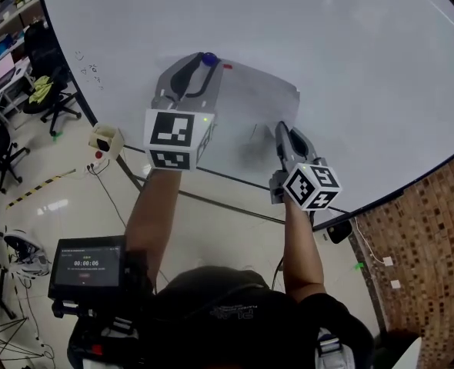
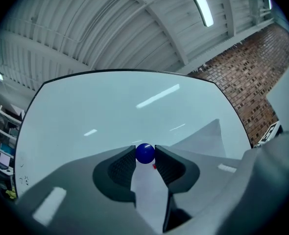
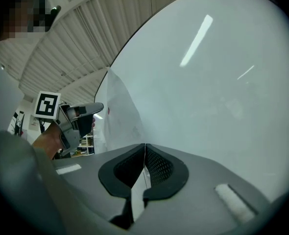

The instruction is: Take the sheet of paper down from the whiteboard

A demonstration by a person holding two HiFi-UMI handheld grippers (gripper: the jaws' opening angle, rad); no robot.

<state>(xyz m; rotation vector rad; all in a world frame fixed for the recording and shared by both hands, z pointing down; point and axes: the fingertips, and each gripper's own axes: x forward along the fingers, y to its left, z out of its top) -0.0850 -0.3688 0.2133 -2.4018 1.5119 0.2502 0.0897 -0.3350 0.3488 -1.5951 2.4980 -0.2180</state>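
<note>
The sheet of paper [image 1: 252, 104] hangs against the whiteboard [image 1: 350, 44], held between my two grippers. My left gripper [image 1: 206, 61] is at the sheet's upper left corner with its jaws shut on a round blue magnet [image 1: 209, 58]. The ball [image 2: 145, 152] sits between the fingertips, with the paper [image 2: 205, 140] spreading away to the right. My right gripper [image 1: 281, 127] is shut on the sheet's lower right edge. In the right gripper view the thin sheet [image 3: 122, 116] runs from the closed jaws [image 3: 144, 148] toward the left gripper [image 3: 83, 112] and stands off the board.
The whiteboard's lower frame [image 1: 235, 179] runs under both grippers. A brick wall [image 1: 423, 237] is at the right. Office chairs [image 1: 48, 91] and desks stand at the far left, a small white box [image 1: 106, 139] is by the board's foot, and a screen [image 1: 87, 266] sits at my waist.
</note>
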